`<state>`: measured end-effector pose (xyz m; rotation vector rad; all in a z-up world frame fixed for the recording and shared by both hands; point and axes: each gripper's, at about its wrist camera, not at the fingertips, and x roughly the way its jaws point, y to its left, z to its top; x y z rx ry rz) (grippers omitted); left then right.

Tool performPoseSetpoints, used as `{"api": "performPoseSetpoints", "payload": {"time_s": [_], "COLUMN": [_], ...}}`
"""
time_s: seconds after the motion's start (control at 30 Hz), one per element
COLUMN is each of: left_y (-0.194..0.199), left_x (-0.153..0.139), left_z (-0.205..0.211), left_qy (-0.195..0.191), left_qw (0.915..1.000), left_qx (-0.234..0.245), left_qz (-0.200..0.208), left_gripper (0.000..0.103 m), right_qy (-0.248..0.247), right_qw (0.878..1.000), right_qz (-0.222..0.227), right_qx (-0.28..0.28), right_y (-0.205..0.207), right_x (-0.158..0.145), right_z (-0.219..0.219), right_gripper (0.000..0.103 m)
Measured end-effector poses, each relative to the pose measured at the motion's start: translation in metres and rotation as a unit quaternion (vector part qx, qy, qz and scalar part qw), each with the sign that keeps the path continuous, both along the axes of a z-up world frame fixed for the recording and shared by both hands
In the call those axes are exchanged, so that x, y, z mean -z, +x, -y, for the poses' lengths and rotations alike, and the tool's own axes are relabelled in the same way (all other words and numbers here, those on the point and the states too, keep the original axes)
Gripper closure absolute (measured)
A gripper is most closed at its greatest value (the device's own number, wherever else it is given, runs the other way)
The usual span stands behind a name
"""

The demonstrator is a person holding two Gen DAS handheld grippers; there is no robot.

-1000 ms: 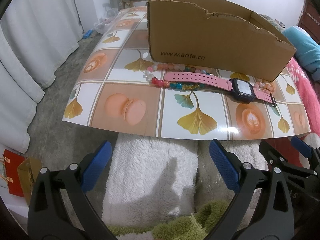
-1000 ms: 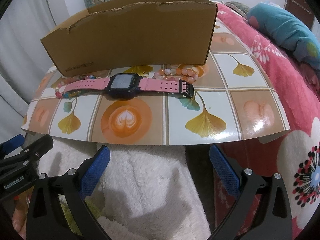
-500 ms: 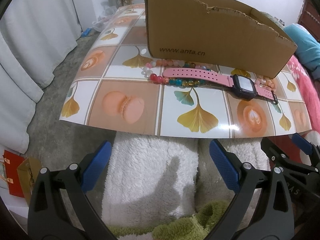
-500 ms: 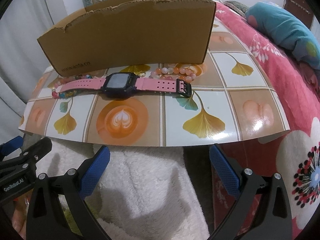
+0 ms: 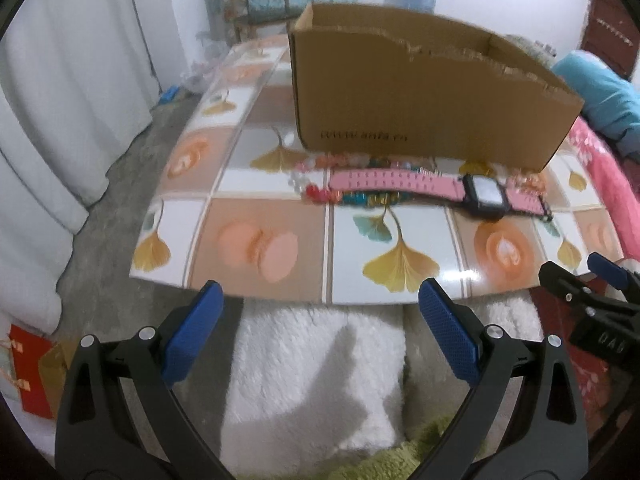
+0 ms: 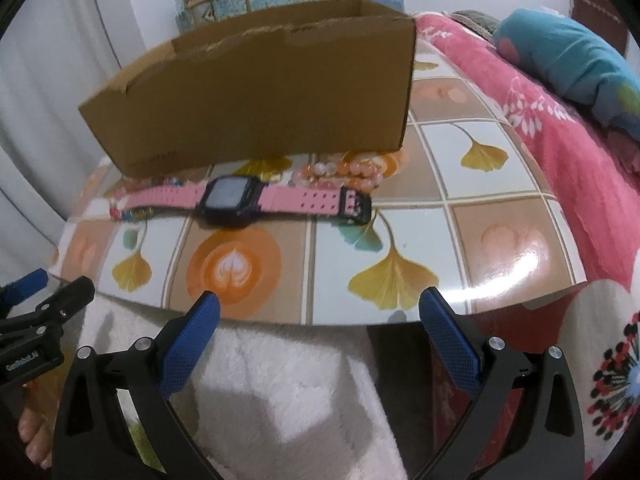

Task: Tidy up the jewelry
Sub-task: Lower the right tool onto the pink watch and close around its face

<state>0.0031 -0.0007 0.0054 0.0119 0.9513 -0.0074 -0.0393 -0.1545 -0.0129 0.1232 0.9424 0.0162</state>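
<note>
You are facing a table (image 5: 280,216) covered with a glossy tile-print sheet of ginkgo leaves, macarons and latte cups. To your left hang white curtains (image 5: 60,92); to your right lies a pink floral bedspread (image 6: 560,152) with a teal pillow (image 6: 560,52) on it. A white fluffy blanket (image 5: 312,364) lies below the near table edge, under both tools.

An open-topped cardboard box (image 5: 420,108), its upper rim torn and uneven, stands on the far half of the table. Its long printed wall faces you and hides its interior from both wrist views.

The jewelry lies in a row just in front of that wall. A pink watch (image 6: 236,200) with a dark square case is stretched flat, strap running left to right, its black buckle end toward your right. A multicoloured bead bracelet (image 5: 320,192) lies at the watch's left end, partly under the strap. An orange-and-white bead bracelet (image 6: 340,172) lies at the right end, between the strap and the box.

Your left hand-held gripper (image 5: 320,332) is spread wide and empty, its blue pads at the near table edge, well short of the jewelry. Your right hand-held gripper (image 6: 320,332) is likewise spread and empty, at the same edge, with the watch ahead and slightly left. Nothing stands between either tool and the row.
</note>
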Motion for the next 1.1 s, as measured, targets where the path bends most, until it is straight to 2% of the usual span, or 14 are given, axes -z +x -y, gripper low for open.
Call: {"api": "performPoseSetpoints", "payload": {"time_s": [0.07, 0.17, 0.23, 0.43, 0.57, 0.67, 0.77, 0.83, 0.9, 1.03, 1.1], "left_y": [-0.001, 0.000, 0.003, 0.022, 0.027, 0.031, 0.036, 0.038, 0.042, 0.044, 0.044], "left_x": [-0.004, -0.014, -0.018, -0.014, -0.009, -0.006, -0.004, -0.002, 0.002, 0.008, 0.012], "left_z": [-0.006, -0.018, -0.019, -0.023, -0.015, -0.010, -0.008, -0.007, -0.005, -0.005, -0.004], "left_qy": [-0.021, -0.070, -0.070, -0.094, -0.077, -0.070, -0.065, -0.059, -0.055, -0.066, -0.066], "left_qw": [0.9994, 0.9939, 0.9928, 0.9925, 0.9938, 0.9938, 0.9939, 0.9943, 0.9947, 0.9935, 0.9928], "left_qx": [0.013, 0.042, 0.045, 0.038, 0.047, 0.056, 0.060, 0.062, 0.066, 0.077, 0.086], "left_qz": [0.023, 0.074, 0.086, 0.067, 0.065, 0.065, 0.066, 0.064, 0.056, 0.052, 0.050], "left_gripper": [0.008, 0.008, 0.008, 0.008, 0.008, 0.008, 0.009, 0.018, 0.029, 0.044, 0.055], "right_qy": [0.009, 0.011, 0.016, 0.023, 0.000, -0.020, -0.038, -0.055, -0.076, -0.126, -0.148], "right_qw": [1.000, 1.000, 0.999, 0.997, 0.992, 0.986, 0.978, 0.971, 0.964, 0.947, 0.938], "right_qz": [0.010, 0.021, 0.028, 0.054, 0.082, 0.092, 0.097, 0.095, 0.090, 0.081, 0.079], "right_qx": [-0.001, -0.011, -0.020, -0.059, -0.100, -0.140, -0.182, -0.210, -0.238, -0.284, -0.304], "right_y": [0.002, 0.005, 0.006, 0.010, 0.011, 0.016, 0.023, 0.029, 0.035, 0.040, 0.042], "right_x": [-0.002, -0.005, -0.006, -0.012, -0.021, -0.024, -0.023, -0.018, -0.013, -0.005, -0.003], "right_z": [0.003, 0.000, -0.002, -0.011, -0.020, -0.027, -0.037, -0.045, -0.054, -0.067, -0.073], "right_gripper": [0.006, 0.006, 0.006, 0.006, 0.006, 0.011, 0.019, 0.024, 0.034, 0.041, 0.046]}}
